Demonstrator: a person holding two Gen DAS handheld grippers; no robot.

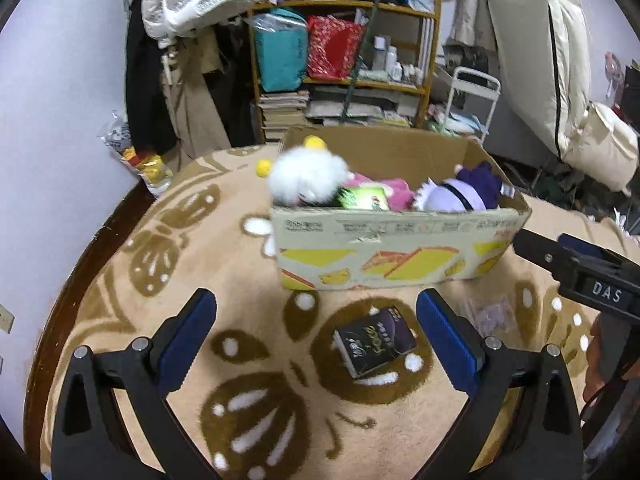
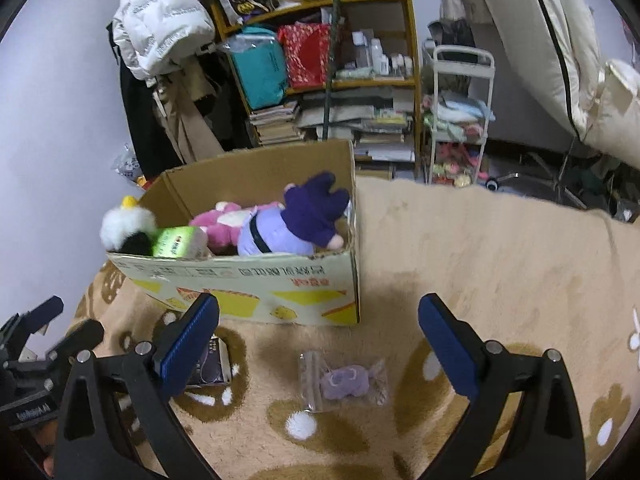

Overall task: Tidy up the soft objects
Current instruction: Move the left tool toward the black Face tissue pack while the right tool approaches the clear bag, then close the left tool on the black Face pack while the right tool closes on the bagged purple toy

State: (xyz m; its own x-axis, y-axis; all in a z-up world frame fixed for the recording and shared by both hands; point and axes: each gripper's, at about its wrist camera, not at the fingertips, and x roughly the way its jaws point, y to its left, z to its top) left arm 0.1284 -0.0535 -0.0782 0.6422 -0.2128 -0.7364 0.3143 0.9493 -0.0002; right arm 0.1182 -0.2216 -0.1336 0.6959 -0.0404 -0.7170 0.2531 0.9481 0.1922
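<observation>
Both claws gape wide, holding nothing: left claw [image 1: 316, 334] low in its view, right claw [image 2: 319, 338] likewise. Dark tissue pack [image 1: 375, 341] lies on the beige flowered blanket [image 1: 240, 280], between the left claw's blue pads [image 1: 446, 340]. Small purple plush in a clear bag [image 2: 344, 380] lies on the blanket, lower centre of the right view. Cardboard box [image 1: 396, 252], mid-frame, contains: white fluffy toy [image 1: 306, 178], green packet [image 1: 364, 198], pink plush [image 2: 224, 226], lilac doll with purple hat [image 2: 296, 220]. Cluttered wooden shelf [image 1: 344, 60] stands behind, upper centre.
</observation>
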